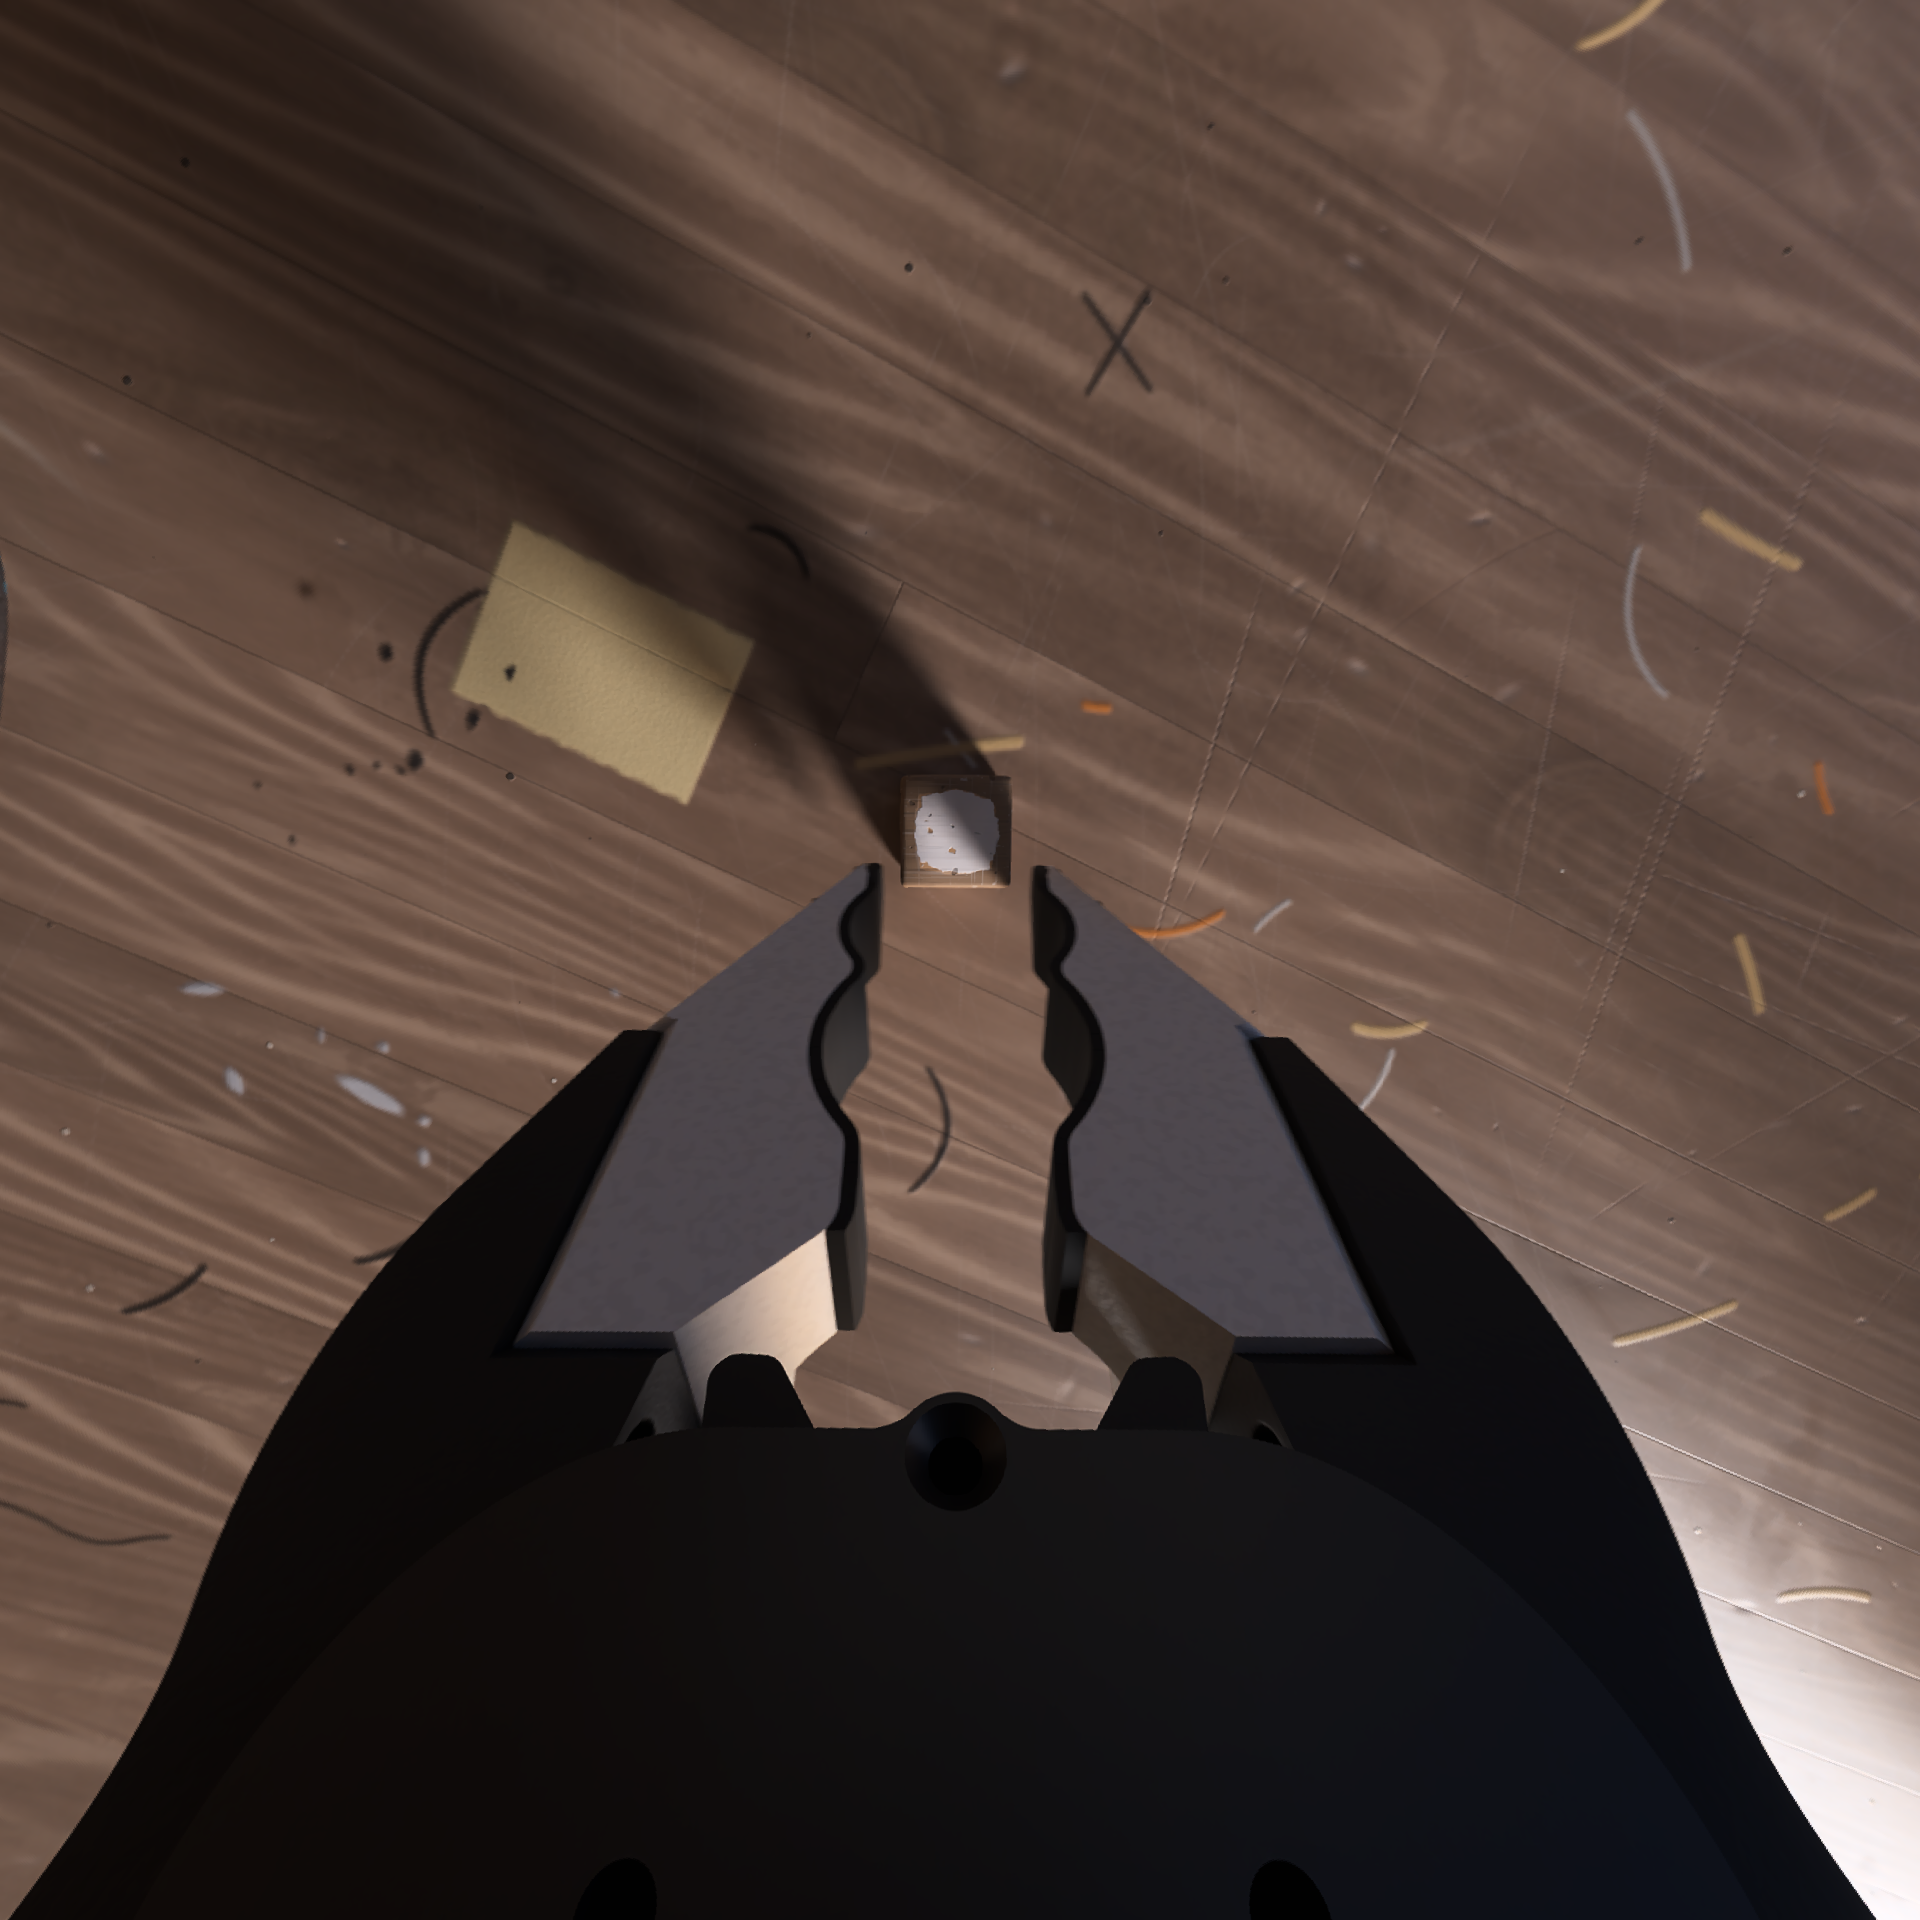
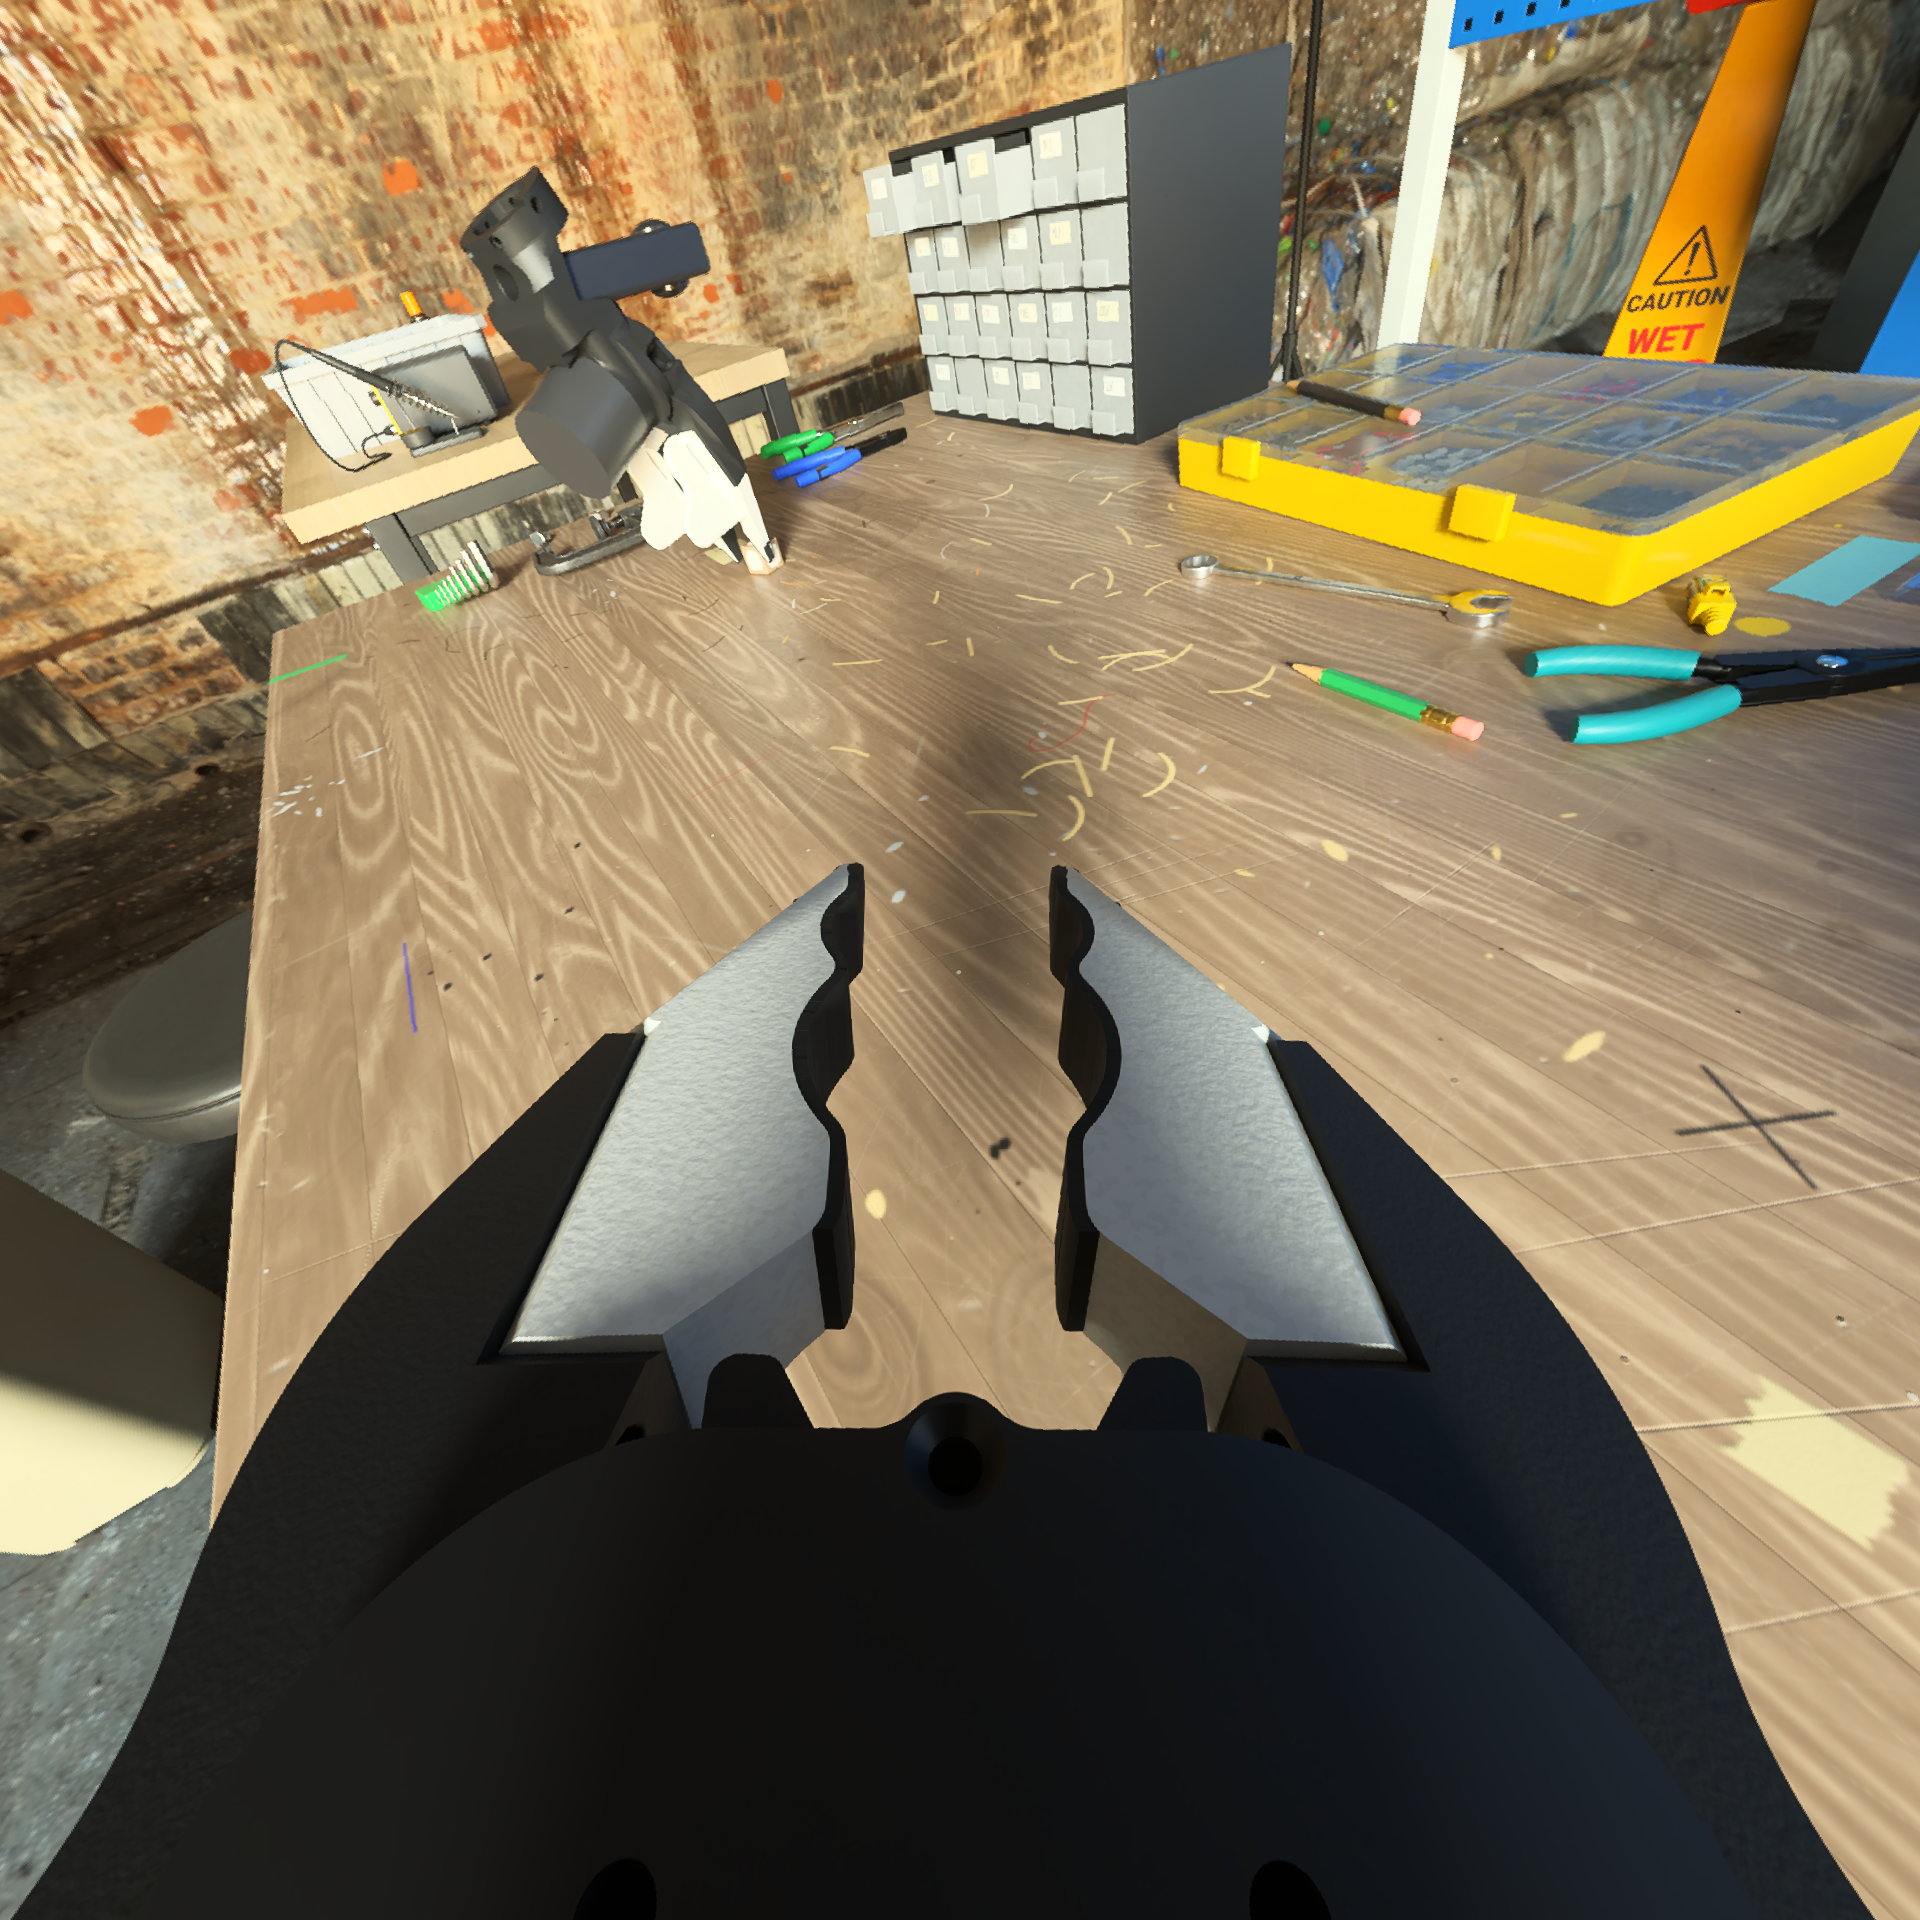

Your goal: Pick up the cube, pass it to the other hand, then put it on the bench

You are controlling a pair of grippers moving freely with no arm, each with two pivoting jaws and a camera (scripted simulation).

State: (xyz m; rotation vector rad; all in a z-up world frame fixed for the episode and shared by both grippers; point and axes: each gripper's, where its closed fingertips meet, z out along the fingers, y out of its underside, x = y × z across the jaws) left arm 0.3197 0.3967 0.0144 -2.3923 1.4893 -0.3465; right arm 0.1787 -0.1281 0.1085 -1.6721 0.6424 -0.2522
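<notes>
- The cube [image 1: 955, 831] is seen small and wooden, with a worn white patch on its upper face; it is set on the bench [image 1: 1351, 520], just beyond the fingertips of the left gripper [image 1: 956, 881].
- The left gripper's jaws are parted somewhat wider than the cube, and nothing is gripped.
- The fingers [image 1: 727, 1122] are faced with grey, matte plates and dark, wavy inner pads.
- The right gripper [image 2: 956, 883] is held above bare bench [image 2: 623, 779], jaws likewise parted and empty.
- The bench top is streaked brown wood grain, littered with shavings, specks and a pencilled cross [image 1: 1117, 343]; a torn yellow paper [image 1: 603, 660] lies left of the cube.
- Only in the right wrist view are shown: a brick wall [image 2: 208, 156], a grey drawer cabinet [image 2: 1081, 270], a yellow parts case [image 2: 1538, 468], teal pliers [image 2: 1683, 691], a green pencil [image 2: 1387, 699], a spanner [image 2: 1340, 590], and the left gripper [image 2: 756, 553] tipped down at the far edge.
</notes>
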